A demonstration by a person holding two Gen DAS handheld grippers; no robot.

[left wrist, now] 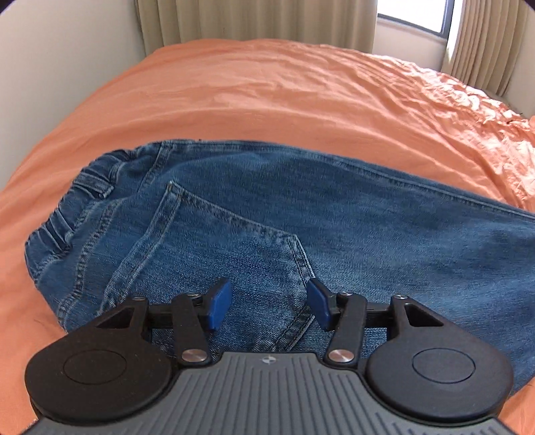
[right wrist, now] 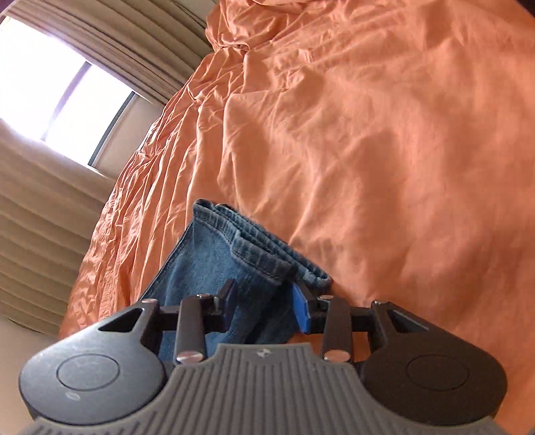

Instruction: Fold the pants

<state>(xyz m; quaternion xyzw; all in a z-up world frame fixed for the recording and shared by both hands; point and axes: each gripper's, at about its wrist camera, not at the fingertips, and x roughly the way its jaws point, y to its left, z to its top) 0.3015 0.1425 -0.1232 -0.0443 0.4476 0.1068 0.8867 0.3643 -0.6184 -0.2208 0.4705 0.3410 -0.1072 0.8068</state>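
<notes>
wall [left wrist: 67,67]: far left of left-wrist view, plain, behind bed.
curtains [left wrist: 254,20]: beige, along the back; window [left wrist: 414,15] at top right of that view.
bed sheet [left wrist: 267,87]: orange, wrinkled, covers the whole bed; jeans lie on it.
jeans [left wrist: 301,214]: blue denim, flat across the near part of the bed, legs look stacked one on the other. Waistband [left wrist: 83,190] at left with belt loops, back pocket [left wrist: 214,241] facing up, legs run off to the right.
left gripper [left wrist: 269,306]: low over the seat area near the pocket's lower corner. Blue pads [left wrist: 220,302] well apart, only flat denim seen between them, holding nothing. Touching the cloth or just above: can't tell.
right gripper [right wrist: 264,306]: at the leg end. Hems [right wrist: 254,244] stick out past the fingertips, doubled. Cloth runs between the fingers; blue pad [right wrist: 301,313] sits against the denim edge. Looks clamped on the leg cuffs, though a visible gap remains between the fingers, so grip is a judgement.
step: lengthwise fold looks done; crosswise fold starting, right side has the cuffs.
next move: probably carry the cuffs over toward the waistband, left gripper pinning or steadying the seat so the jeans don't slide on the sheet.
risk: the doubled hems may split if the grip is shallow.
</notes>
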